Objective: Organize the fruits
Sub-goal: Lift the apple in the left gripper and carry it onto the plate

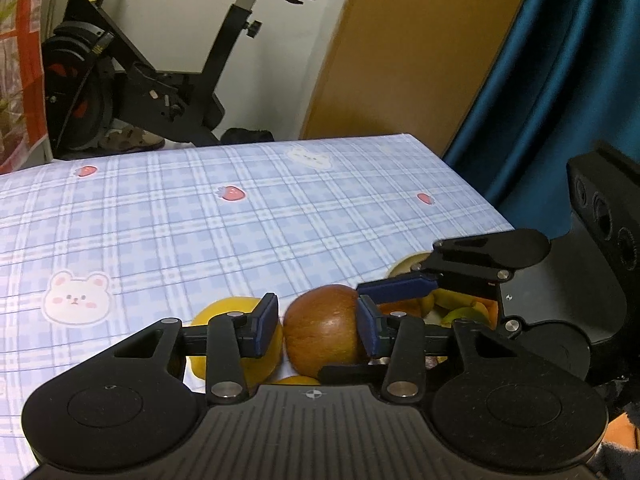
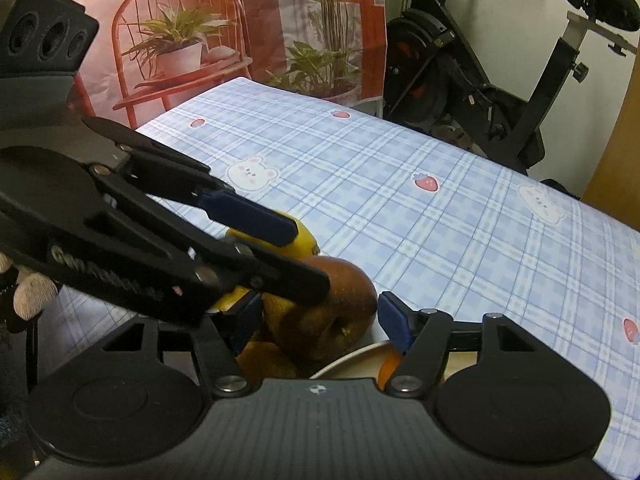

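Note:
A reddish-brown apple (image 1: 324,330) lies on the blue checked tablecloth (image 1: 200,220) between the blue pads of my left gripper (image 1: 318,328). Its right pad rests against the apple, while a thin gap shows at the left pad. A yellow lemon (image 1: 222,310) sits just left of the apple. In the right wrist view the left gripper (image 2: 310,258) reaches in from the left over the lemon (image 2: 308,236) and apple (image 2: 348,300). My right gripper (image 2: 320,320) stands open, with its pads wide of the apple. It hangs over a white bowl (image 2: 352,356) holding an orange (image 2: 388,366).
The bowl's rim (image 1: 402,266) lies near the table's right edge, with greenish fruit (image 1: 460,314) inside. More yellow-brown fruit (image 2: 264,360) lies close below the apple. Beyond the table stand an exercise bike (image 1: 160,92), a blue curtain (image 1: 560,80) and a printed backdrop (image 2: 200,20).

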A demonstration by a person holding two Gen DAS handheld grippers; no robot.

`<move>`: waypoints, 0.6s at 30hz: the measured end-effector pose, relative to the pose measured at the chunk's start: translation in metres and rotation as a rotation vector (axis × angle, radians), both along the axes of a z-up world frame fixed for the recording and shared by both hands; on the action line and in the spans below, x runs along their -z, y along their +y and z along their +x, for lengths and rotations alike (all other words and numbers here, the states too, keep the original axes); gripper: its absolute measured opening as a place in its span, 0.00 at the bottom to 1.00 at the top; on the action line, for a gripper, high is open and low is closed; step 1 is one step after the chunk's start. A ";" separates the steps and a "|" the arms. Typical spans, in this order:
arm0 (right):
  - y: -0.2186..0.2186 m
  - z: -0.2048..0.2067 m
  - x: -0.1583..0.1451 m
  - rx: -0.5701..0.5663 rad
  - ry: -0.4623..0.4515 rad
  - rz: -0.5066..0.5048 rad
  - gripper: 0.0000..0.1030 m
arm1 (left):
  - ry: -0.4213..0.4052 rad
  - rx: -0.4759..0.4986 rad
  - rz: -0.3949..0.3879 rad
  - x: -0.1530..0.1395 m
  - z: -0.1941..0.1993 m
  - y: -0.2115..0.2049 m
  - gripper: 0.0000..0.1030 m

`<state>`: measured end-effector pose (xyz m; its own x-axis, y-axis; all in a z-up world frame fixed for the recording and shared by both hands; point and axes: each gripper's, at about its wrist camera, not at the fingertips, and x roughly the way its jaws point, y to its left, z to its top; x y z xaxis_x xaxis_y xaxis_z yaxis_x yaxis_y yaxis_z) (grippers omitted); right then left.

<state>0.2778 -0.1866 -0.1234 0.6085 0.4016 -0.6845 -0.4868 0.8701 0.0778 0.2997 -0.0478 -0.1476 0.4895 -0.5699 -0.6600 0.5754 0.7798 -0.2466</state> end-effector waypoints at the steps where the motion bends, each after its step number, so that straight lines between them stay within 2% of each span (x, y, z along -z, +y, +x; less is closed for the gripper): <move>1: -0.001 0.001 0.001 0.000 0.005 0.005 0.65 | -0.004 -0.008 0.000 -0.002 0.000 0.003 0.42; 11: -0.005 0.009 0.006 0.041 0.053 0.079 0.67 | 0.015 -0.022 -0.035 0.000 0.004 0.006 0.40; 14: -0.001 0.007 0.002 0.021 0.040 0.029 0.66 | 0.042 -0.024 -0.060 0.001 0.004 0.007 0.40; 18: 0.008 0.006 -0.002 -0.025 0.012 -0.108 0.66 | 0.050 -0.015 -0.085 -0.001 0.003 0.004 0.40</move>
<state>0.2835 -0.1782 -0.1211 0.5907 0.3404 -0.7316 -0.5081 0.8612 -0.0096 0.3025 -0.0439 -0.1468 0.4662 -0.6177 -0.6334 0.5491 0.7634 -0.3403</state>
